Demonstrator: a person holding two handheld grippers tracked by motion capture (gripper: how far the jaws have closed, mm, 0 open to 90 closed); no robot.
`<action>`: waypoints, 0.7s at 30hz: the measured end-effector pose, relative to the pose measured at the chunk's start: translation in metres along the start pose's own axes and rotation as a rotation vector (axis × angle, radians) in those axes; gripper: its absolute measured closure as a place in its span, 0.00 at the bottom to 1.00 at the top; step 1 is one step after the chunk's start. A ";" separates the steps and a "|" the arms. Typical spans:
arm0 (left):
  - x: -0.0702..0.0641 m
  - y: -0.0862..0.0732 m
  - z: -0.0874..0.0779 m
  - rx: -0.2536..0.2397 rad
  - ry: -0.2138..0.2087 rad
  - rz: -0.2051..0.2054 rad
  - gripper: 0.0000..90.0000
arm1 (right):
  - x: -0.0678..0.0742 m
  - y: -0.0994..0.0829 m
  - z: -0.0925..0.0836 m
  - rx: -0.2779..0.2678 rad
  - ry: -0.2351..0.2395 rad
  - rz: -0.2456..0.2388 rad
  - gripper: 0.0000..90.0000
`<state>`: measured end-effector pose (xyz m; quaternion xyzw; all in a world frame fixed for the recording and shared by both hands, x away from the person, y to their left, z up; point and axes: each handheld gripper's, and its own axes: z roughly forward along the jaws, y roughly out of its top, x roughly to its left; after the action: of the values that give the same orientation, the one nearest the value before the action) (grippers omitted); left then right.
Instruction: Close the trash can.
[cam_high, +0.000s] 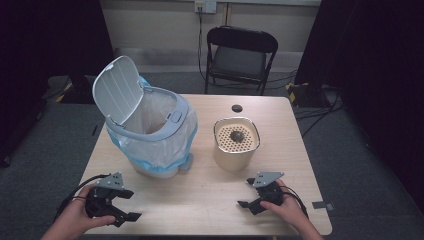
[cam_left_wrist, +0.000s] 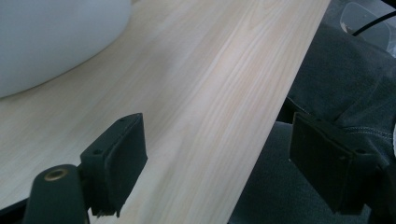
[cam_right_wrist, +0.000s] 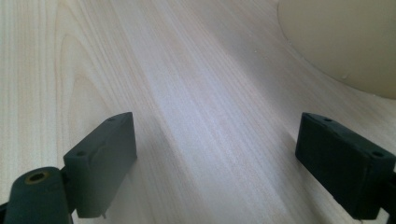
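Note:
A white bin (cam_high: 150, 130) with its flip lid (cam_high: 116, 87) raised stands on the left half of the wooden table (cam_high: 210, 195), lined with a clear bag with a blue edge. To its right sits a cream container (cam_high: 236, 142) whose perforated top has a dark knob. My left gripper (cam_high: 131, 205) rests open at the table's front left corner, nothing between its jaws. The left gripper view shows the bin's base (cam_left_wrist: 51, 37) and the table edge. My right gripper (cam_high: 247, 192) lies open at the front right, just in front of the cream container (cam_right_wrist: 345, 42).
A black folding chair (cam_high: 240, 55) stands beyond the table's far edge. A small dark round disc (cam_high: 237, 108) lies near the back of the table. Cables and floor tape lie on the grey carpet to the right.

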<state>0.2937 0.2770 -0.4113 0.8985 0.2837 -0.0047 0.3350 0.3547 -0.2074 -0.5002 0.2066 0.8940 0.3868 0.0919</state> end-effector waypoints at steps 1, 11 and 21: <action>0.001 0.000 -0.004 0.001 0.005 -0.001 0.21 | 0.000 0.000 0.000 0.000 0.000 0.000 0.13; 0.016 0.005 -0.046 -0.052 0.043 -0.056 0.23 | 0.000 0.000 0.000 0.000 0.000 0.001 0.13; 0.023 0.024 -0.088 -0.087 0.102 -0.062 0.23 | 0.000 0.000 0.000 0.000 0.000 0.000 0.13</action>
<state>0.3098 0.3270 -0.3333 0.8729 0.3280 0.0430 0.3588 0.3547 -0.2074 -0.5002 0.2068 0.8940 0.3868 0.0919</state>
